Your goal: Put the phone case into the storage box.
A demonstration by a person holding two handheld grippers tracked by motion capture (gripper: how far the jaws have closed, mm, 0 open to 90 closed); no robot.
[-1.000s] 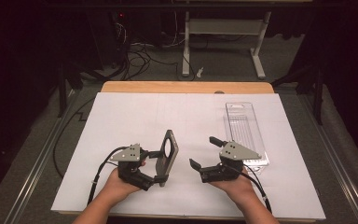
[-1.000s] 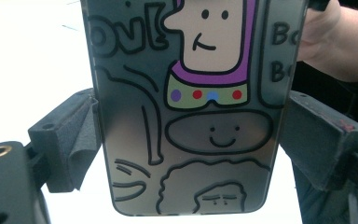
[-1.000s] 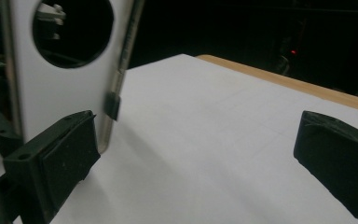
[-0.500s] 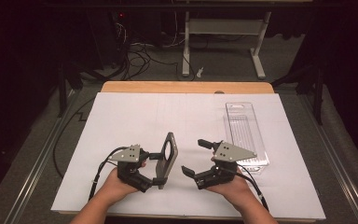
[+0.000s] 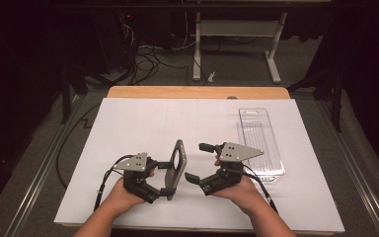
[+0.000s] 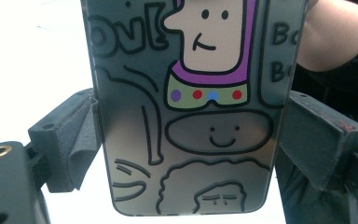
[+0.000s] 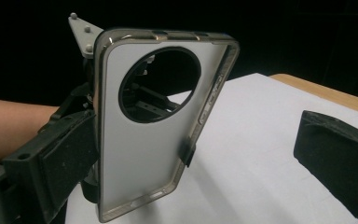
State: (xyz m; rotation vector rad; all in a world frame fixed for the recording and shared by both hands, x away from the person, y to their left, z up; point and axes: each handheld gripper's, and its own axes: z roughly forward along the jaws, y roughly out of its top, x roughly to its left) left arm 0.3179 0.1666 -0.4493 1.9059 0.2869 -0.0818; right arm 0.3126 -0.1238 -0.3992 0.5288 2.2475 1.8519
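A grey phone case [image 5: 177,159] stands upright on edge over the white table top, with my left gripper [image 5: 169,180] shut on its two long sides. In the left gripper view, the case's back [image 6: 200,107] carries cartoon drawings and sits between the two pads [image 6: 77,140]. My right gripper [image 5: 197,162] is open just right of the case, jaws wide apart and pointing at it. The right gripper view shows the case's pale inner side [image 7: 140,154] with its round camera hole, close in front of my right gripper [image 7: 196,158] and toward the left jaw.
A clear plastic package [image 5: 259,143] lies flat at the right of the white sheet [image 5: 143,123], just beyond my right hand. The table's wooden strip [image 5: 197,92] runs along the far edge. Cables and a stand's feet sit on the floor behind.
My right gripper has moved left, closing most of the distance to the case, with its jaws still wide apart. The left gripper and the case have hardly moved.
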